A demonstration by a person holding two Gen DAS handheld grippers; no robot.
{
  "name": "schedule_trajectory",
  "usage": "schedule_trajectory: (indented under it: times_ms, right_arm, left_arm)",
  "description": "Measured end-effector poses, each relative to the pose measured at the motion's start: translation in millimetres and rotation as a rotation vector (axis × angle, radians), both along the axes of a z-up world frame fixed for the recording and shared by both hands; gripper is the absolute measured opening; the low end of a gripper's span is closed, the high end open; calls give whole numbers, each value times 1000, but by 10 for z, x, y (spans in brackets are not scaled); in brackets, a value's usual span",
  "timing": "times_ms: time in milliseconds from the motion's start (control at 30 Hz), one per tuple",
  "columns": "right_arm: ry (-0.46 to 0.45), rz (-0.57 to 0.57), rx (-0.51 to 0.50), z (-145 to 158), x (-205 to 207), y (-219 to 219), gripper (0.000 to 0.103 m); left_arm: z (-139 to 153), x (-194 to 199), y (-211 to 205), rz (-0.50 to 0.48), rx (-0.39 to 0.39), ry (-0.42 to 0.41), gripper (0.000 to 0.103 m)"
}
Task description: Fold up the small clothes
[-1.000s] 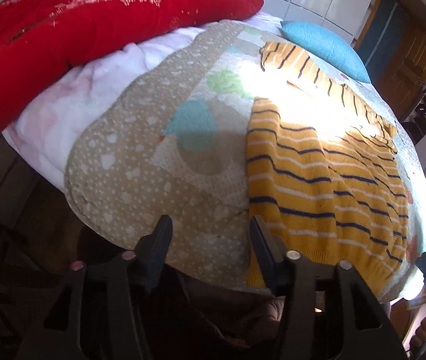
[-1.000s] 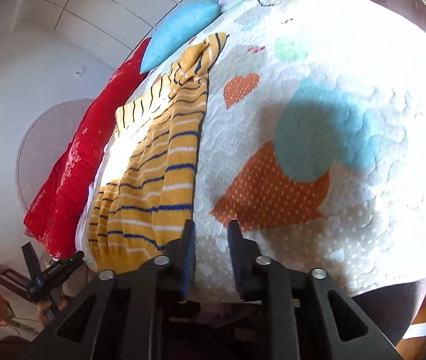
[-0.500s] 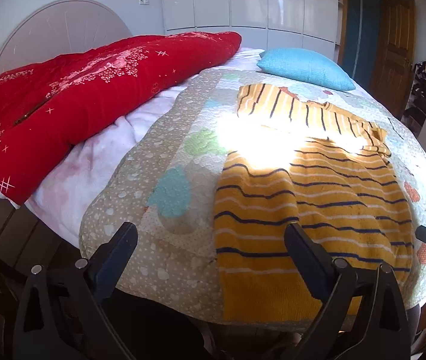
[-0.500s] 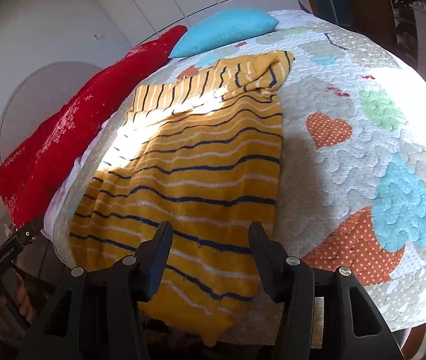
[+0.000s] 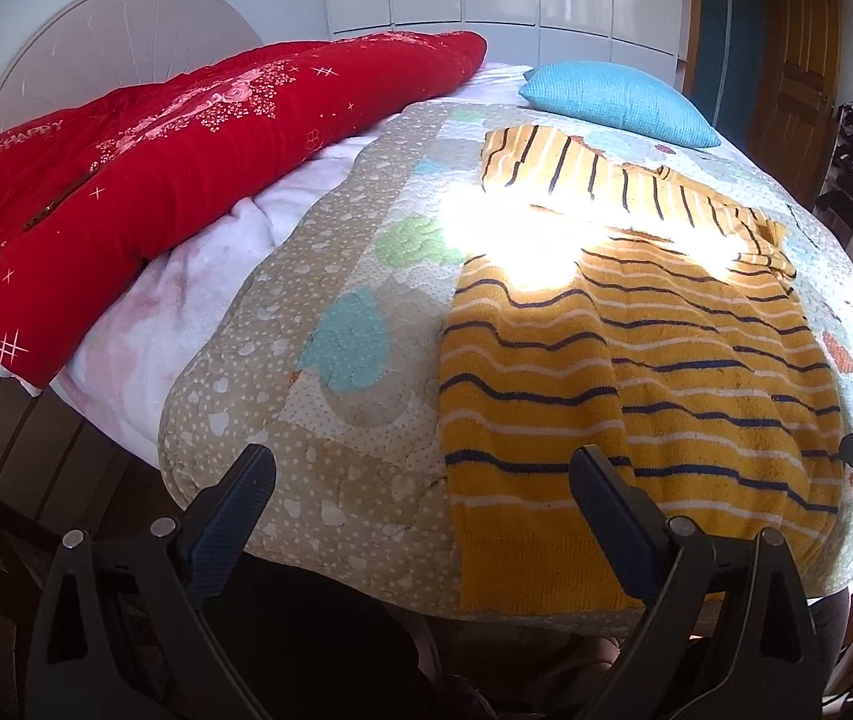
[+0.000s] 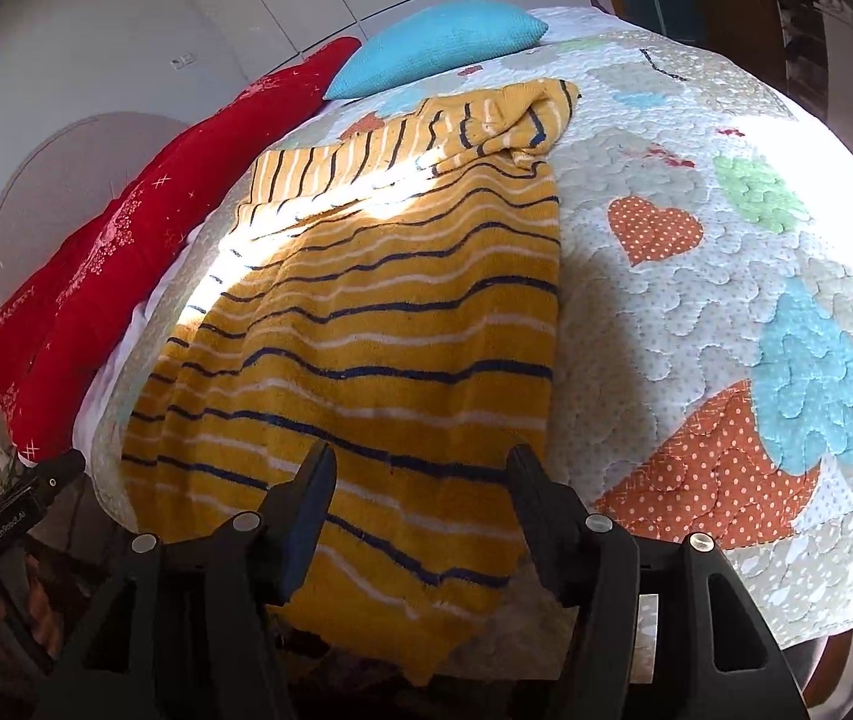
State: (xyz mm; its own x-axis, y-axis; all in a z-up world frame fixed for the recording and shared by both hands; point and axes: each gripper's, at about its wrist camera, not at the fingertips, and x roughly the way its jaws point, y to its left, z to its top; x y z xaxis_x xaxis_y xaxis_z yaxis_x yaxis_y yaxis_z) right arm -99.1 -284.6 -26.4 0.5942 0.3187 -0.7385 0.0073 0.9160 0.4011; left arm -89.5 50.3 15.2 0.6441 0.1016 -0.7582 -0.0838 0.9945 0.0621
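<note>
A yellow sweater with navy and white stripes (image 5: 624, 372) lies spread on the quilted bed, its hem hanging over the near edge; it also shows in the right wrist view (image 6: 378, 336). Its sleeves are bunched at the far end (image 6: 486, 120). My left gripper (image 5: 420, 480) is open wide and empty, above the bed's near edge, its right finger over the sweater's left hem corner. My right gripper (image 6: 420, 480) is open and empty, over the sweater's right hem area.
The patchwork quilt (image 5: 330, 396) covers the bed. A red duvet (image 5: 156, 162) lies along the left side and a blue pillow (image 5: 612, 96) at the far end. Wooden doors (image 5: 798, 84) and cluttered shelves stand at the right.
Both grippers opened wider and swung toward the sweater's hem. The left view levelled out; the right gripper moved left from bare quilt to over the sweater.
</note>
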Motion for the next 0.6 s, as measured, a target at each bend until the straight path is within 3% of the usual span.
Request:
schedule_trajectory:
  times_ms: [600]
  right_arm:
    - [27,-28,0,-88,-28,-2,68]
  left_arm:
    - [-92,35,-5,11,19,38,98]
